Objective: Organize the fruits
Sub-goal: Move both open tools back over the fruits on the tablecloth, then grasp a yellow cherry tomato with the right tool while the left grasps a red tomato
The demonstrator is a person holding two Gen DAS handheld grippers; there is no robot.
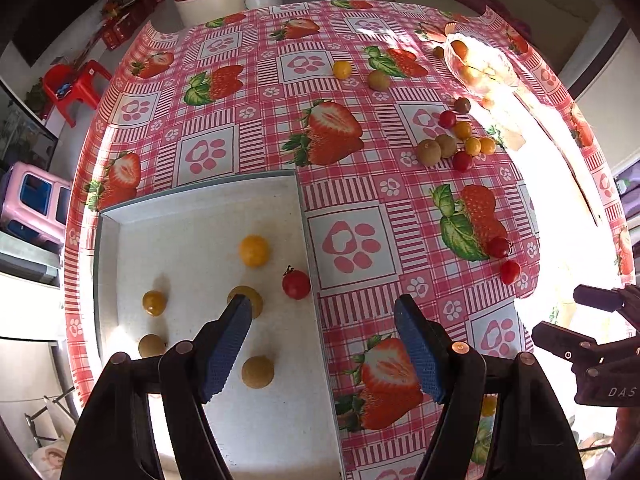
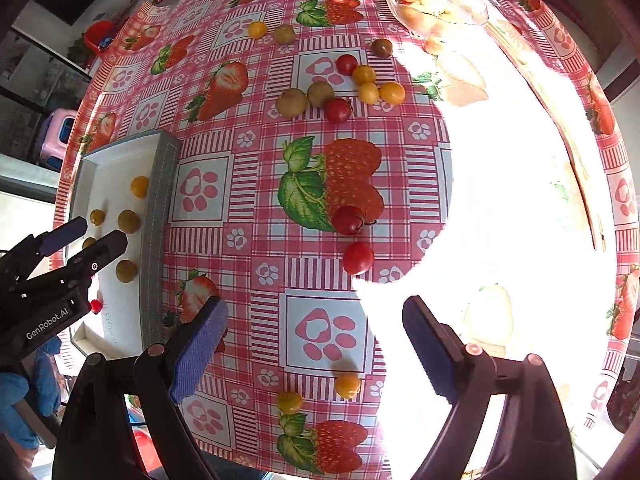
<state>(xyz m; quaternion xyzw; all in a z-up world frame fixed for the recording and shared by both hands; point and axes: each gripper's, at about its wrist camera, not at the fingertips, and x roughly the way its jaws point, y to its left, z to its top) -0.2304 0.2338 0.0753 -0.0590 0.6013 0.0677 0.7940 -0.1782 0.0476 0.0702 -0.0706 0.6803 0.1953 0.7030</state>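
A white tray (image 1: 200,208) lies on the table's left; it holds several yellow and green cherry tomatoes and one red tomato (image 1: 296,284). My left gripper (image 1: 322,344) is open and empty above the tray's right edge. It shows in the right wrist view (image 2: 86,236) over the tray (image 2: 160,184). My right gripper (image 2: 316,344) is open and empty above the cloth. Two red tomatoes (image 2: 352,220) (image 2: 358,258) lie ahead of it, two yellow ones (image 2: 347,385) (image 2: 289,401) beneath it. A cluster of mixed tomatoes (image 2: 340,92) lies farther off.
A glass bowl (image 2: 472,16) with fruit stands at the far right, partly washed out by sunlight. Two loose tomatoes (image 1: 342,69) (image 1: 378,80) lie at the far middle. Strong glare covers the table's right side. Stools and furniture stand beyond the table's left edge.
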